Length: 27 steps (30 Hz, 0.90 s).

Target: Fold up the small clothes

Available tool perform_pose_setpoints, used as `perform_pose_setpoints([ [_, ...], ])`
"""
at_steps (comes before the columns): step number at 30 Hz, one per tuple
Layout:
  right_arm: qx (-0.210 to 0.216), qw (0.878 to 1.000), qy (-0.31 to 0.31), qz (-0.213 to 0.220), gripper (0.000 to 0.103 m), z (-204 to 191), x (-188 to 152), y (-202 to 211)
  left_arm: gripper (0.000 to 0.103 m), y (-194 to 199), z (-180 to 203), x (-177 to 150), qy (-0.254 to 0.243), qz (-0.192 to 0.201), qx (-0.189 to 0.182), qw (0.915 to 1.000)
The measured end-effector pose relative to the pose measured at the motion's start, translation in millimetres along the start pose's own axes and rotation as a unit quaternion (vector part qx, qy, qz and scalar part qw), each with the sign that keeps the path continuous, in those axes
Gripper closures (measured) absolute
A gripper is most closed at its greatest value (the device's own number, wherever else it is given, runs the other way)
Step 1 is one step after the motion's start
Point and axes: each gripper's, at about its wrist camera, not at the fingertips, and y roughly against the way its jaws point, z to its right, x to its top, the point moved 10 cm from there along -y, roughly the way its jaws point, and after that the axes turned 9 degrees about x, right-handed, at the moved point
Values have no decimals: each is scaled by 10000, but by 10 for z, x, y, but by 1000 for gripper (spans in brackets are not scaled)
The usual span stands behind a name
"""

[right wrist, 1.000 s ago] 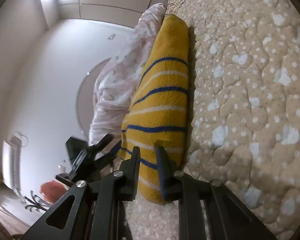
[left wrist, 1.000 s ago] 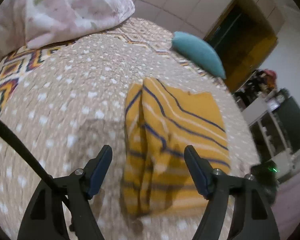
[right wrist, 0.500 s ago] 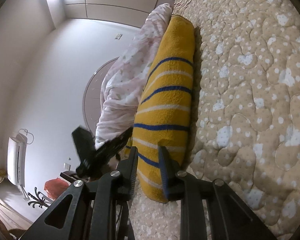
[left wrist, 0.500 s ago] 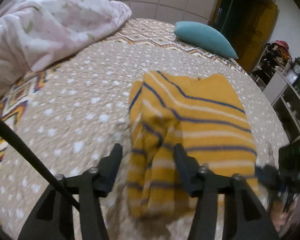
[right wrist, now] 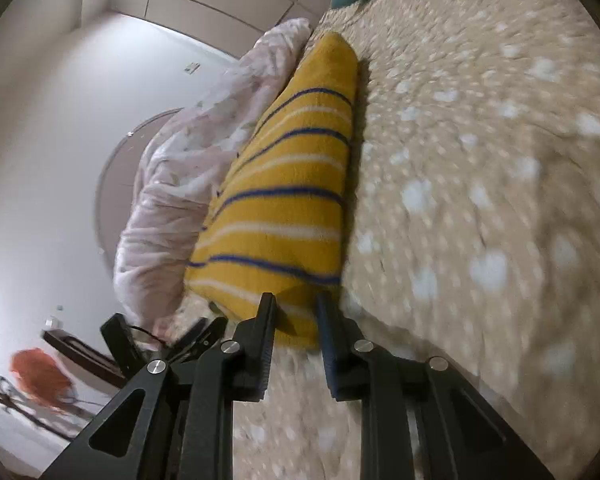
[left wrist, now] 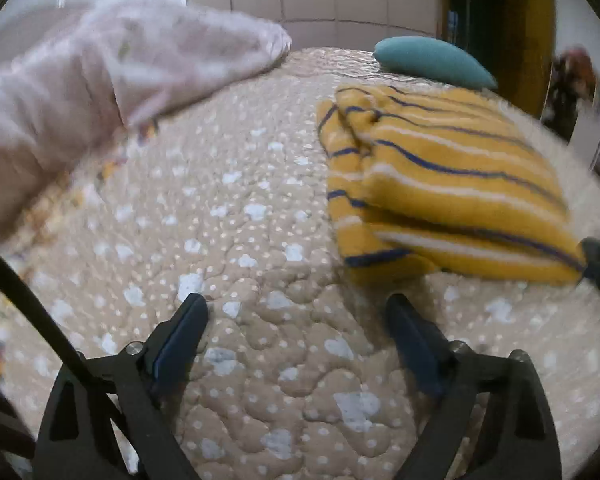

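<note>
While the striped jumper (left wrist: 440, 184) lies folded on the bed (left wrist: 236, 216), the left claw (left wrist: 296, 312) has just been opening, nothing between; right claw (right wrist: 296, 308) clamped on its corner; final fold or release seemingly left.

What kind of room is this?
Most likely a bedroom. A quilted bedspread covers a wide bed, with a teal pillow and a bunched-up pink blanket at its far end. A folded yellow striped garment lies on top.
</note>
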Motion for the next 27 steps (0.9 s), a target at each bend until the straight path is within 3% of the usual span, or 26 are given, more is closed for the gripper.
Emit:
perform_pose_setpoints([
  [2,-276,9993,255,15,81,-16,-128,28,6,4,-41,-18,64,-17,103,9999],
  [5,-799,9946,655,129,81,-86,-307,92,6,-15,-106,-47,353,-114,-208,9991],
  [14,-1410,9884,471,303,81,-141,-582,417,5,60,-82,-132,345,-10,-136,9993],
  [16,-1797,9813,625,298,72,-197,-609,526,3,38,-69,-126,318,-139,-135,9993],
  [18,-2368,9660,962,394,43,-249,-591,646,0,-4,-54,-108,249,-321,-89,9991],
  [21,-3037,9433,1275,412,38,-213,-547,718,0,-21,-51,-105,265,-496,-41,9984],
  [25,-3272,9358,1267,341,35,-72,-536,696,0,-32,-60,-117,401,-721,56,9966],
  [27,-3336,9311,1413,419,23,-85,-536,659,0,-39,-58,-118,428,-770,74,9961],
])
